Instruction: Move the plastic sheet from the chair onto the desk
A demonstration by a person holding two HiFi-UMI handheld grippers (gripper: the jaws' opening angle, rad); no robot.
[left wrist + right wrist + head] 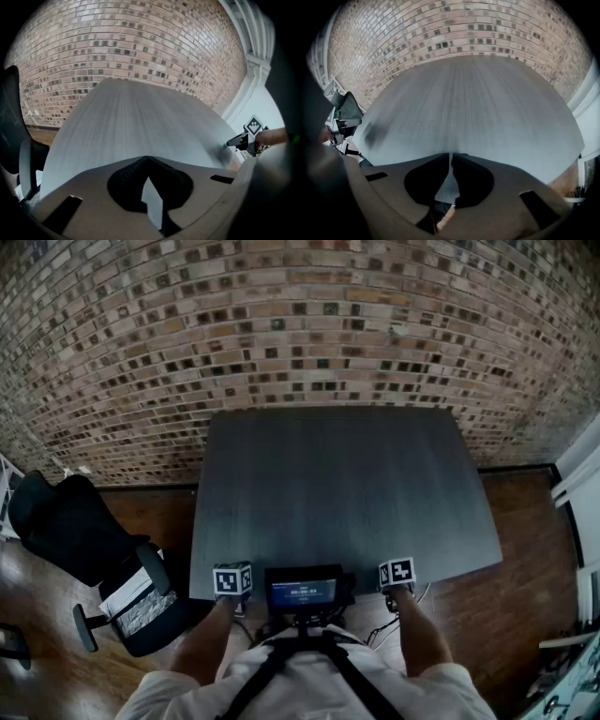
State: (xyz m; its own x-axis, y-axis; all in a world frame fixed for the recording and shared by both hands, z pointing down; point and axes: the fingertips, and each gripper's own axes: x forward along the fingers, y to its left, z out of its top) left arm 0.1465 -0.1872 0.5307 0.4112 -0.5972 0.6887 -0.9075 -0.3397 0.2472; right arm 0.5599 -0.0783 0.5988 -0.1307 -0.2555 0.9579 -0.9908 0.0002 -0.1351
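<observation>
The plastic sheet [142,604], pale and crinkled, lies on the seat of a black office chair [70,526] left of the desk. The dark desk [337,484] has a bare top. My left gripper [148,158] hangs over the desk's near left edge, its jaws shut with nothing in them; its marker cube [232,579] shows in the head view. My right gripper [451,155] is over the near right edge, jaws closed to a hairline slit and holding nothing; its cube [397,572] marks it. Neither gripper is near the sheet.
A brick wall [300,324] runs behind the desk. Wooden floor [525,549] surrounds it. White furniture [581,484] stands at the right. A small device with a lit screen [302,592] hangs at the person's chest between the grippers. The chair's armrest [24,164] shows at the left.
</observation>
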